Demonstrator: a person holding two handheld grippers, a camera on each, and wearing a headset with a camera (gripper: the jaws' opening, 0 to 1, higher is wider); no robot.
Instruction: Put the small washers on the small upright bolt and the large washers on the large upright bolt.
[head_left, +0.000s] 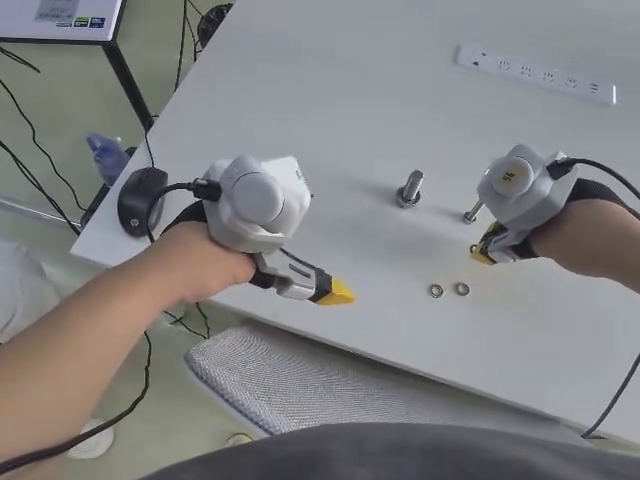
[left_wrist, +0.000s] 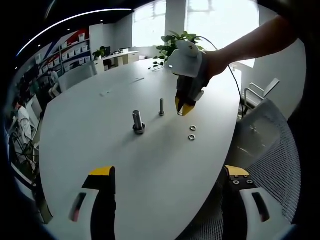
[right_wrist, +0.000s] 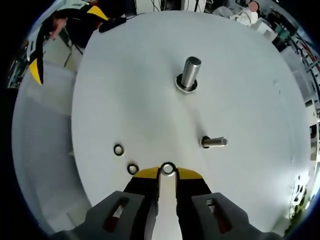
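Right gripper view is showing the right tool (right_wrist: 168, 173) clenching a small washer (right_wrist: 168, 168) between its yellow tips, with the jaws drawn almost together on it, just above the white table (right_wrist: 125, 90). Two loose washers (right_wrist: 118, 149) are lying flat on the table to the left of the tips in that view, near each other but not touching. The small bolt (right_wrist: 215, 142) is standing near the held washer and apart from it. The large bolt (right_wrist: 190, 72) is standing farther off, with a wider ring showing at its foot.

Head view is showing the right tool hovering just beside the small bolt, while the loose washers are lying between it and the near table edge. The left tool (left_wrist: 167, 172) is hanging over that near edge, well apart from both bolts and the washers. Left gripper view is showing it released, with its jaws spread wide. A power strip (head_left: 535, 72) is lying at the far side of the table.
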